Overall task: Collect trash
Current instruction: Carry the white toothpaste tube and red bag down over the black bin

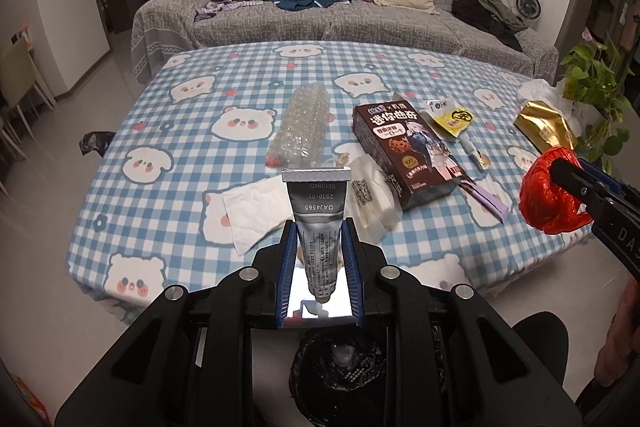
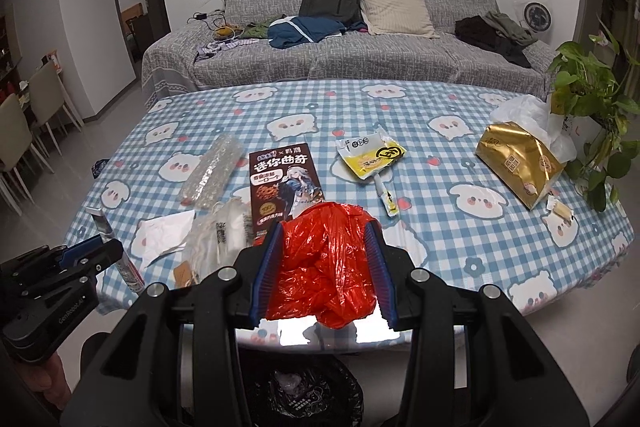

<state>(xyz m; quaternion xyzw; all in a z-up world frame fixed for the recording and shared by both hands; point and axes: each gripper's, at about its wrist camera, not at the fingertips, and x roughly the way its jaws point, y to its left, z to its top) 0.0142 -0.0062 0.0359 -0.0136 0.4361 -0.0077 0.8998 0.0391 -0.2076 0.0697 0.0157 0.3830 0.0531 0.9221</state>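
Grey squeezed plastic tube [image 1: 318,215] w/ crimped end, print upside down: "OAJ4565", "2030-01", "02138D". Dark brown cardboard cookie box [image 2: 282,183] on table: big white Chinese chars "迷你曲奇", round "100" badge lower down. Black body of left tongs [image 2: 86,255]: "GenRobot.AI". Black body of right tongs [image 1: 560,183]: only "DA" legible.

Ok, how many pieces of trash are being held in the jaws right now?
2. A grey tube sits clamped in the left gripper, and a crumpled red plastic bag in the right gripper, both above the black-lined bin.
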